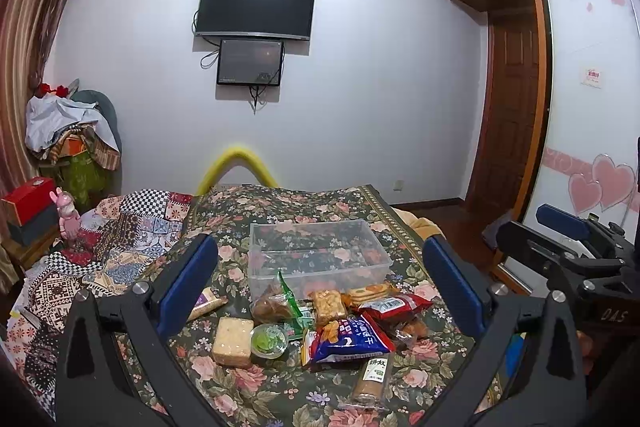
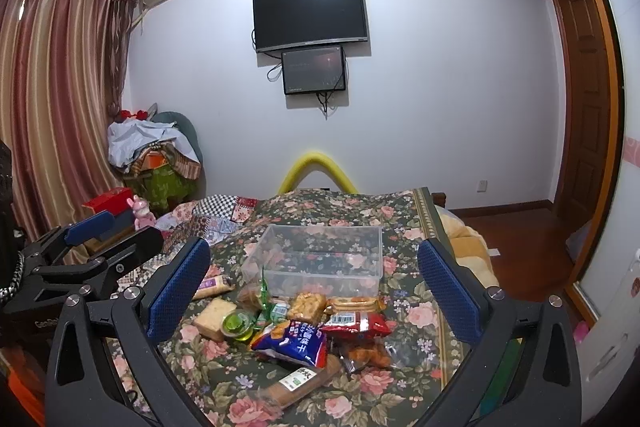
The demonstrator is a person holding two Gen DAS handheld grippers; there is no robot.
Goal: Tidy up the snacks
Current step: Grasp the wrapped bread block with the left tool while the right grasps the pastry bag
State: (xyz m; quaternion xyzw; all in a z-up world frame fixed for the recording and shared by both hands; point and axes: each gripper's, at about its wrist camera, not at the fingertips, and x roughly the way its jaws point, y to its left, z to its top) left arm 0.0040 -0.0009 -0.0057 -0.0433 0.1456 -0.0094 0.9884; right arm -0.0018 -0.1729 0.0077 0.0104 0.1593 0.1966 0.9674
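A clear plastic box [image 1: 318,251] [image 2: 320,253] stands empty on the floral bedspread. In front of it lies a pile of snacks: a blue biscuit bag [image 1: 350,341] [image 2: 292,343], a red packet [image 1: 394,305] [image 2: 354,323], a pale cracker block [image 1: 233,341] [image 2: 212,317], a green jelly cup [image 1: 268,341] [image 2: 238,325] and a brown wafer bar [image 1: 370,381] [image 2: 298,383]. My left gripper [image 1: 320,279] is open and empty above the pile. My right gripper [image 2: 314,275] is open and empty too, and shows at the right of the left wrist view [image 1: 568,227].
A patchwork quilt [image 1: 120,239] lies left of the floral cover. A pink rabbit toy [image 1: 68,213] and red box [image 1: 30,197] sit at the left. A yellow foam arc [image 1: 236,167] rises behind the bed. A wardrobe [image 1: 592,107] and door stand right.
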